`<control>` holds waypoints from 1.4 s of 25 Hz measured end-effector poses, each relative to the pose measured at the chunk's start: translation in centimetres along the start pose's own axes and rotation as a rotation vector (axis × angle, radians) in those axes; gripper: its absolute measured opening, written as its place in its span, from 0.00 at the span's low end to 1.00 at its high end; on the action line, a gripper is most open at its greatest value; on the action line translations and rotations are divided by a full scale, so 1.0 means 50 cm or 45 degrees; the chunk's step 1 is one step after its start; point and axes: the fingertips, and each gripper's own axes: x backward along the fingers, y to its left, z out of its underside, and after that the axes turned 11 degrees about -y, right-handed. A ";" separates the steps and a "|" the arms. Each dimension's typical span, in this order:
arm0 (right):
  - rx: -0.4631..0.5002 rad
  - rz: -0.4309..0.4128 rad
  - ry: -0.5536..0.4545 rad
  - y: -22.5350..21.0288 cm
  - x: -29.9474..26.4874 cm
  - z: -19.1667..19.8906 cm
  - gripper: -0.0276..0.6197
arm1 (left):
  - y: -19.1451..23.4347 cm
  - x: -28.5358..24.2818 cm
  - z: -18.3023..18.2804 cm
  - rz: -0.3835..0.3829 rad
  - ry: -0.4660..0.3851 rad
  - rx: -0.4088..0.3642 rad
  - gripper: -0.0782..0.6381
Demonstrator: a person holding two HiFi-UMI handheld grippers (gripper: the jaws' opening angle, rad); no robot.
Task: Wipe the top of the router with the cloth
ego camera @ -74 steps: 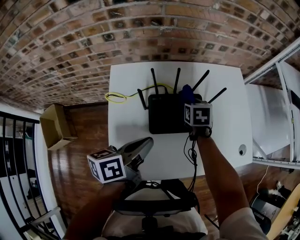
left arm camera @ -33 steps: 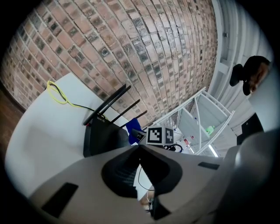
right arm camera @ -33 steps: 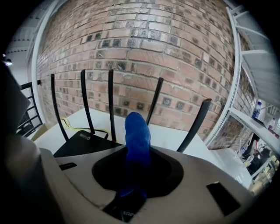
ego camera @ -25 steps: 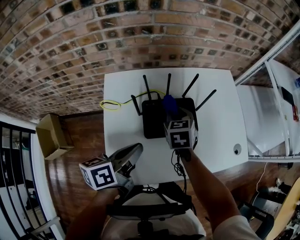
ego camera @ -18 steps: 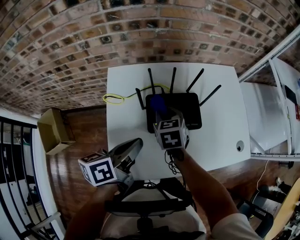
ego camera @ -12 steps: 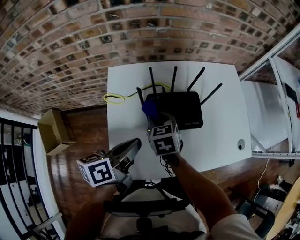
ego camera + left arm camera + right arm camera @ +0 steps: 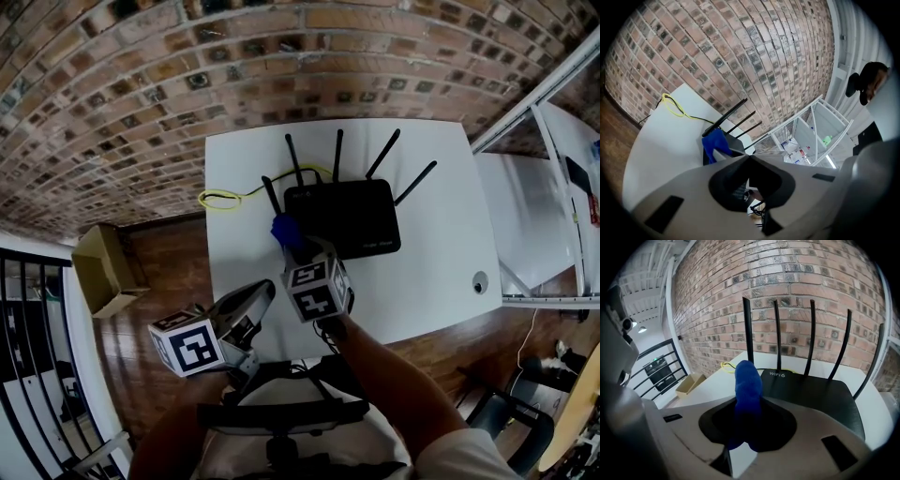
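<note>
Head view: right gripper (image 7: 292, 246) holds the blue cloth (image 7: 282, 229) at the router (image 7: 349, 217)'s near-left corner; left gripper (image 7: 255, 298) hangs well apart.
Left gripper view: jaws together, nothing between.
Right gripper view: cloth pinched; router top stretches rightward, likely the wiping direction.

This looks like a loft-style workroom, probably an office or a small lab rather than a home. In the head view a bare brick wall (image 7: 141, 75) runs from 9 to 1 o'clock. A dark wooden floor (image 7: 169, 272) lies under a plain white table (image 7: 441, 272), which carries a router (image 7: 342, 217) and a yellow cable (image 7: 223, 198). A cardboard box (image 7: 103, 272) sits on the floor at 9 o'clock. A black metal railing (image 7: 28, 375) stands at 8 o'clock and white metal shelving (image 7: 530, 225) at 3 o'clock.
</note>
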 end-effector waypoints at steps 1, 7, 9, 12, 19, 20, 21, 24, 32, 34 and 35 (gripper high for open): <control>0.007 -0.005 -0.001 -0.001 -0.001 0.001 0.22 | 0.001 -0.002 0.001 0.000 0.003 -0.004 0.13; 0.014 -0.013 -0.032 -0.011 0.001 0.004 0.22 | -0.008 -0.018 0.008 0.009 0.021 -0.002 0.13; 0.016 0.001 -0.043 -0.023 0.003 0.007 0.22 | -0.017 -0.027 0.006 0.029 0.008 0.003 0.13; 0.007 0.015 -0.045 -0.039 0.013 0.007 0.22 | -0.017 -0.033 0.012 0.018 0.021 0.004 0.13; -0.014 0.058 -0.045 -0.089 0.033 0.018 0.22 | -0.035 -0.058 0.026 0.045 0.030 0.001 0.13; -0.017 0.062 -0.044 -0.097 0.037 0.019 0.22 | -0.037 -0.062 0.028 0.047 0.033 -0.001 0.13; -0.019 0.065 -0.043 -0.105 0.040 0.021 0.22 | -0.039 -0.065 0.031 0.046 0.039 -0.004 0.13; -0.012 0.079 -0.049 -0.134 0.051 0.032 0.22 | -0.043 -0.074 0.045 0.032 0.064 -0.006 0.13; 0.008 0.132 -0.048 -0.217 0.083 0.048 0.22 | -0.059 -0.112 0.065 0.038 0.072 -0.013 0.13; -0.003 0.145 -0.055 -0.236 0.091 0.053 0.22 | -0.065 -0.120 0.072 0.043 0.069 -0.013 0.13; -0.005 0.150 -0.056 -0.246 0.095 0.055 0.22 | -0.069 -0.125 0.073 0.048 0.066 -0.015 0.13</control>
